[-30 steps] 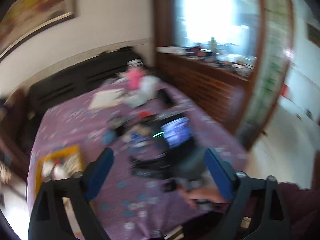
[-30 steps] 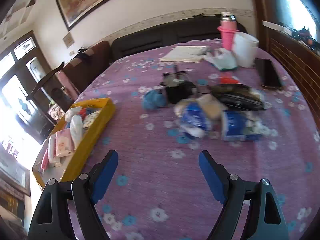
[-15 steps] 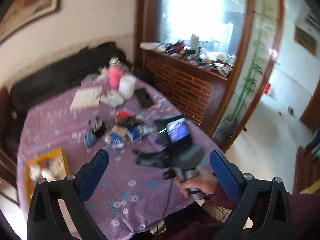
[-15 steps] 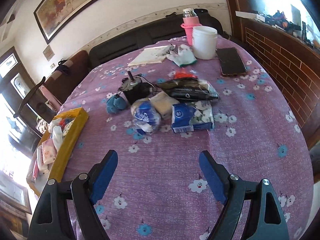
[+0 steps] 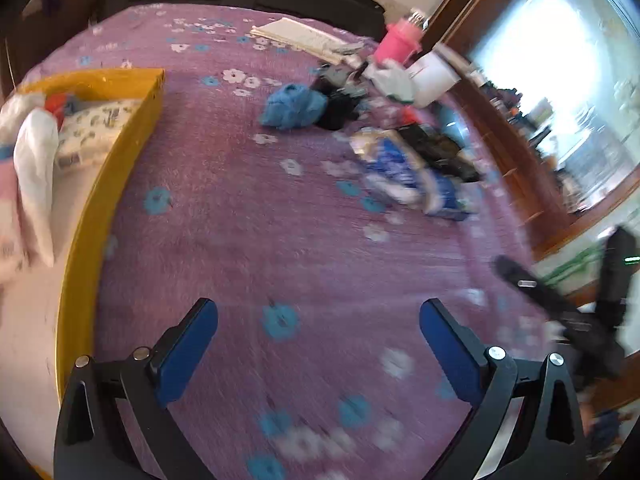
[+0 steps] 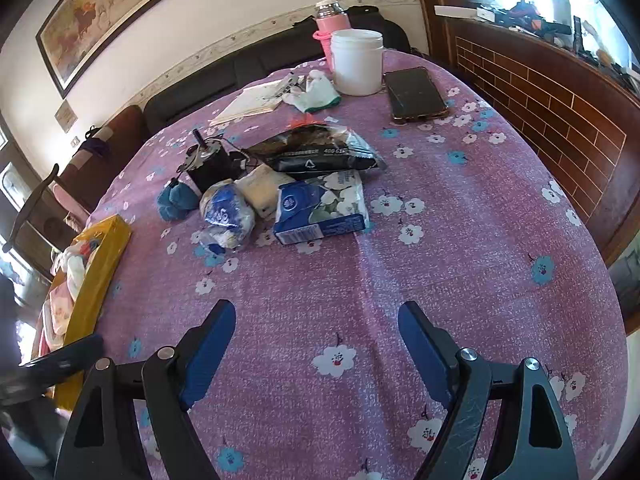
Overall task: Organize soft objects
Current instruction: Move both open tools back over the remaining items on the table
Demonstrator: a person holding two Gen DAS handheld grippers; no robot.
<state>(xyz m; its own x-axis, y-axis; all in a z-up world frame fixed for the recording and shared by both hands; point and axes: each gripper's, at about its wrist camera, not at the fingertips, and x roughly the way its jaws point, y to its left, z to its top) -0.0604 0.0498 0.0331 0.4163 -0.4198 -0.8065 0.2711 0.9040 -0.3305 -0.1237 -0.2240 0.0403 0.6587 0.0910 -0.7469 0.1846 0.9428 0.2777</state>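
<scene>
Both tongs gape empty above the purple-clothed bench.
Left wrist view, blurred: the left tongs stand wide, nothing between them; a yellow tray of soft packs sits at left, a blue cloth beyond. Right wrist view: the right tongs hang open short of a tissue pack and a blue-white bag.
</scene>
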